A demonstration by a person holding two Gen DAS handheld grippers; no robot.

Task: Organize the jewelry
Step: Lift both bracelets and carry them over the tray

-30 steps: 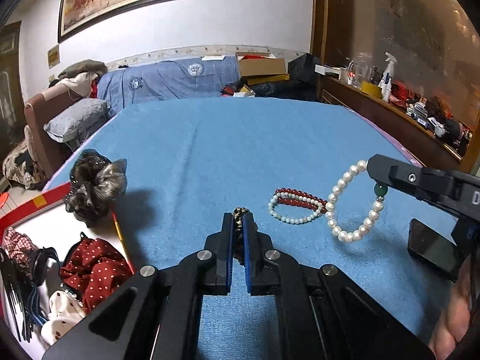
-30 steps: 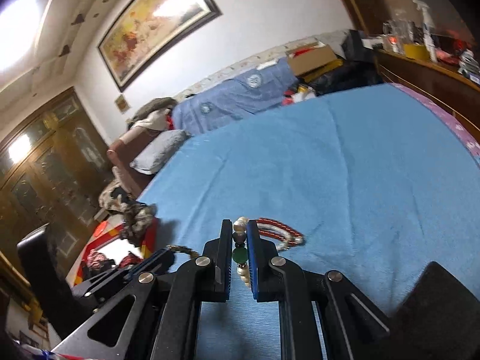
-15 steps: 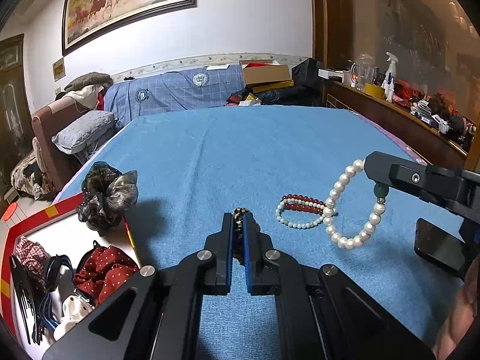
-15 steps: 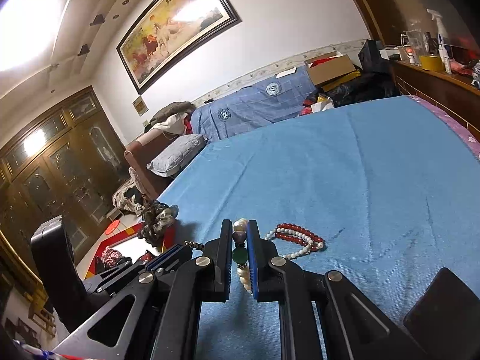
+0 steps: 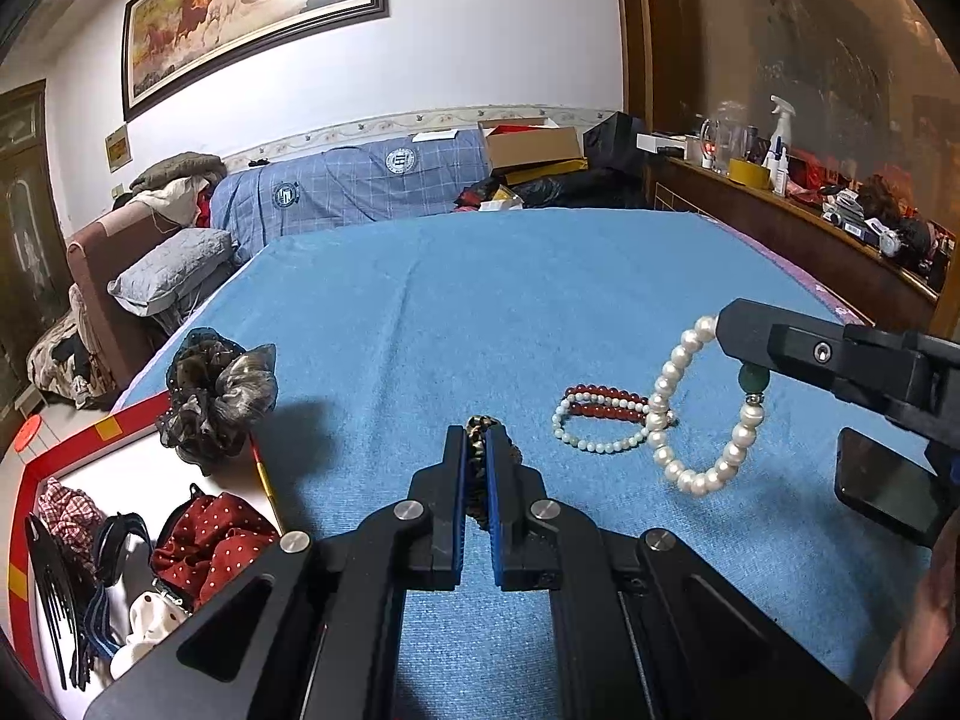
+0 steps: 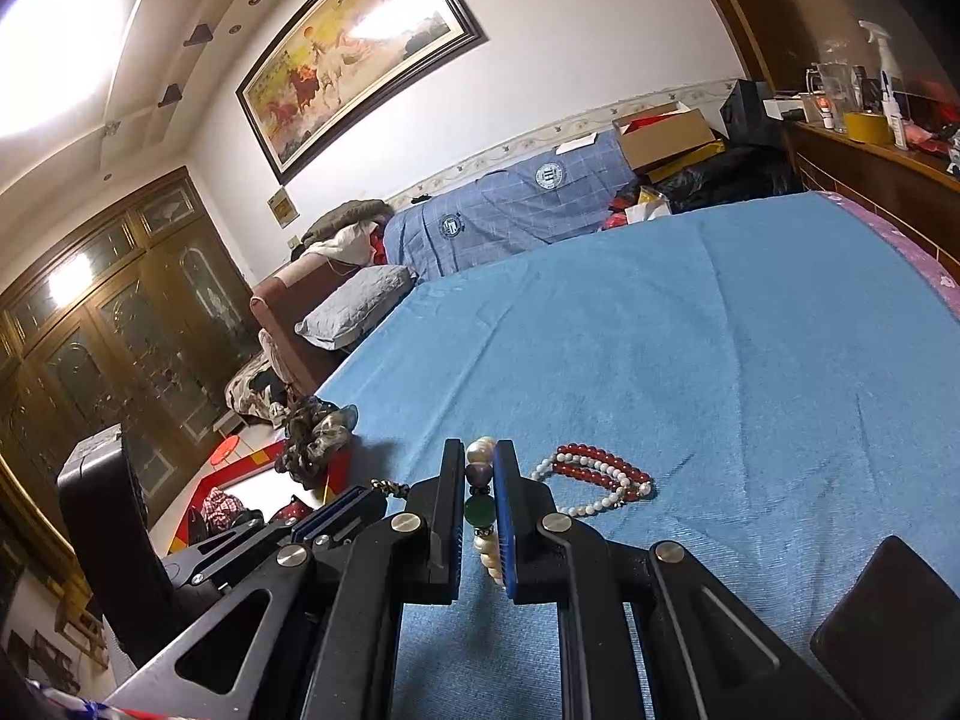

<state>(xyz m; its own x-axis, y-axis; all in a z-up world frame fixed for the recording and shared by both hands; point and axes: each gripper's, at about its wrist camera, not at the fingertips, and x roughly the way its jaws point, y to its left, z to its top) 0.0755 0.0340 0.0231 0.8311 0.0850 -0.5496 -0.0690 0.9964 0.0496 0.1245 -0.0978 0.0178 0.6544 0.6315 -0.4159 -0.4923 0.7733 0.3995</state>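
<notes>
My left gripper [image 5: 475, 438] is shut on a dark braided bracelet [image 5: 478, 427] and holds it above the blue bedspread [image 5: 510, 300]. My right gripper [image 6: 480, 453] is shut on a white pearl bracelet [image 5: 672, 420] with a green bead [image 6: 480, 511]; the loop hangs free in the air in the left wrist view. A red bead bracelet [image 5: 606, 399] and a small pale bead bracelet [image 5: 594, 441] lie together on the bedspread, also in the right wrist view [image 6: 600, 471]. The left gripper with its bracelet [image 6: 390, 486] shows at the lower left there.
A red-edged white box [image 5: 66, 456] at the bed's left edge holds hair ties, clips and a red dotted scrunchie [image 5: 204, 540]. A dark scrunchie [image 5: 219, 390] lies by its corner. A black phone [image 5: 888, 489] lies at the right. A wooden shelf [image 5: 810, 240] runs along the right.
Both grippers have risen and tilted up, each still shut on its bracelet. The pearl loop now hangs clear above the bedspread. The bracelets on the bed have not moved.
</notes>
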